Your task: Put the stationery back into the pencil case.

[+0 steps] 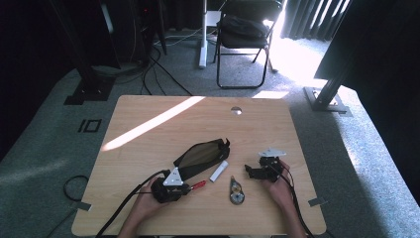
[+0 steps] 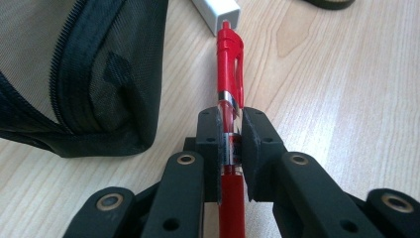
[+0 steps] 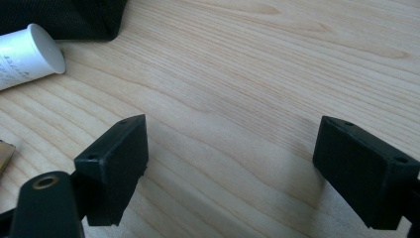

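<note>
A red pen (image 2: 230,84) lies on the wooden table, and my left gripper (image 2: 230,144) is shut on its clear barrel. In the high view the left gripper (image 1: 185,187) sits near the front left with the pen (image 1: 198,185) sticking out toward the right. A black mesh pencil pouch (image 1: 200,156) lies just behind it; its zipped edge (image 2: 74,74) is to the left of the pen. My right gripper (image 1: 249,171) rests at the right of the table, and in its own view the right gripper (image 3: 230,168) stands open over bare wood.
A white tube (image 1: 218,171) lies between the pouch and the right gripper, its end showing as a white cap (image 3: 29,54). A correction tape dispenser (image 1: 236,191) sits toward the front. The table (image 1: 148,119) has a cable hole (image 1: 236,110) at the back. A folding chair (image 1: 245,39) stands beyond.
</note>
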